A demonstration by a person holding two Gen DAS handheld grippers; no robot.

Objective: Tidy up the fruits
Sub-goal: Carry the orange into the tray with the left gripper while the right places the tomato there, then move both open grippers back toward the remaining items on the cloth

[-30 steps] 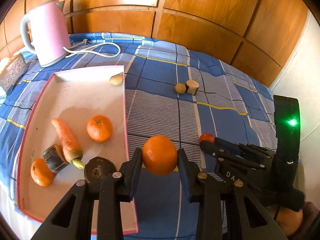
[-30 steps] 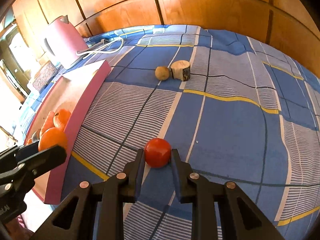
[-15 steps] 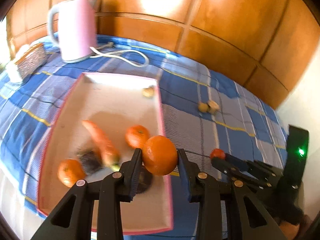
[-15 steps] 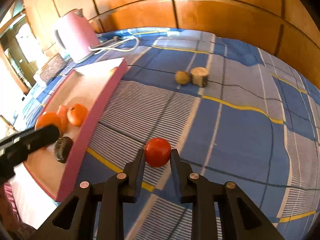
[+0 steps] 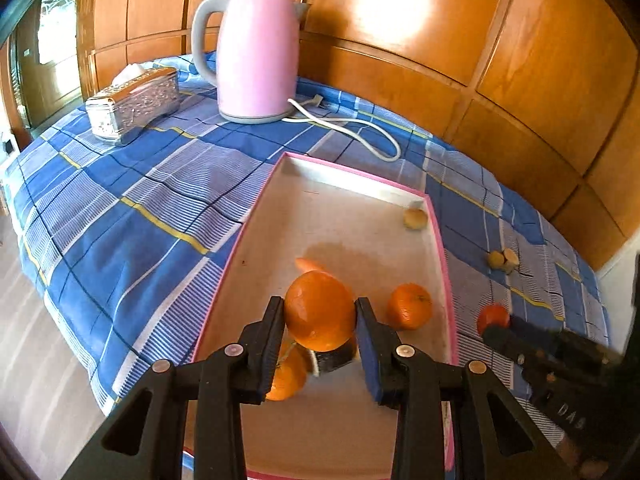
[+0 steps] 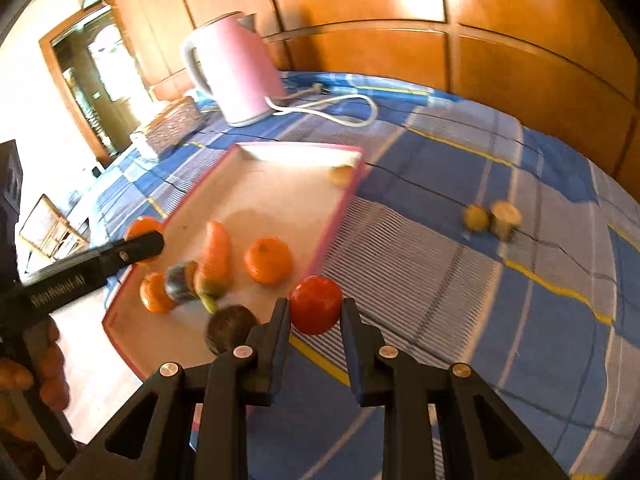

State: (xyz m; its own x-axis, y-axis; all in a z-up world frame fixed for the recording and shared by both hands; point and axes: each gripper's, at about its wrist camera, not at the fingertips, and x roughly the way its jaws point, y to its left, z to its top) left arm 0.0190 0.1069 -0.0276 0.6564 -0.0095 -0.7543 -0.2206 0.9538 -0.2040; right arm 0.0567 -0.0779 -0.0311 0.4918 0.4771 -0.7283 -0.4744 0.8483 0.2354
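My left gripper (image 5: 320,316) is shut on a large orange (image 5: 320,310) and holds it above the near part of the pink-rimmed tray (image 5: 256,220). My right gripper (image 6: 315,312) is shut on a red tomato (image 6: 316,305) above the cloth, just right of the tray's right rim (image 6: 340,208). In the tray lie a carrot (image 6: 216,252), two small oranges (image 6: 267,260) (image 6: 154,292), a dark round fruit (image 6: 228,326), a dark cylinder piece (image 6: 178,282) and a small tan piece (image 6: 340,176). The left gripper with its orange (image 6: 142,230) shows in the right wrist view.
A pink kettle (image 5: 256,56) with a white cord (image 5: 360,132) stands behind the tray. A silver tissue box (image 5: 132,102) sits at the far left. A small yellowish fruit (image 6: 476,218) and a wood-coloured stub (image 6: 506,218) lie on the blue checked cloth (image 5: 140,200), right of the tray.
My left gripper has carried the orange left, from over the cloth to over the tray. My right gripper has lifted the tomato and moved it left toward the tray's rim.
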